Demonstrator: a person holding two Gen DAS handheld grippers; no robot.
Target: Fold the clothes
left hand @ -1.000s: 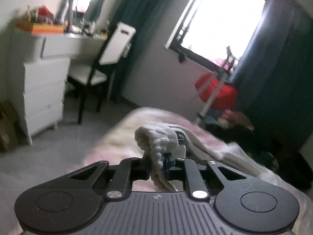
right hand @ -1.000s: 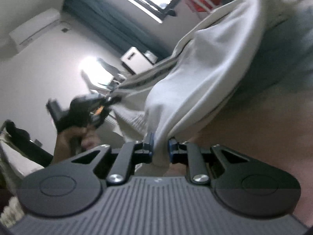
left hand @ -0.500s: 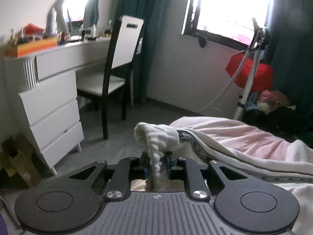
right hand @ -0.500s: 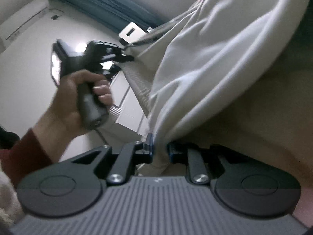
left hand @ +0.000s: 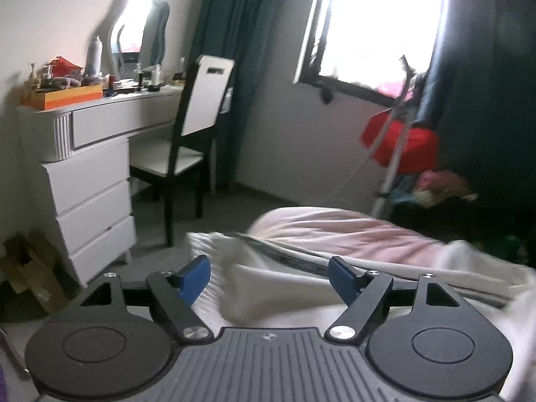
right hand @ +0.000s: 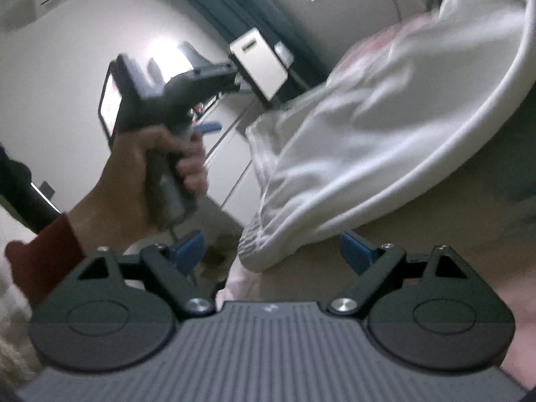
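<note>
A white garment (left hand: 268,288) with a ribbed hem and a dark striped band lies on the pink bed (left hand: 341,231). My left gripper (left hand: 269,276) is open just above its edge, jaws wide apart, holding nothing. In the right wrist view the same garment (right hand: 351,154) lies bunched in front of my right gripper (right hand: 278,251), which is open and empty, the ribbed hem just ahead of it. The left gripper (right hand: 207,127) shows there too, held in a hand at the left.
A white drawer unit (left hand: 87,194) and desk stand at the left with a white-backed chair (left hand: 197,124). A window (left hand: 378,23) with dark curtains is ahead. A red bag (left hand: 402,147) on a stand and piled clothes (left hand: 439,191) sit beyond the bed.
Both grippers were shut on the white garment; both have opened and let it go. The garment has dropped onto the bed.
</note>
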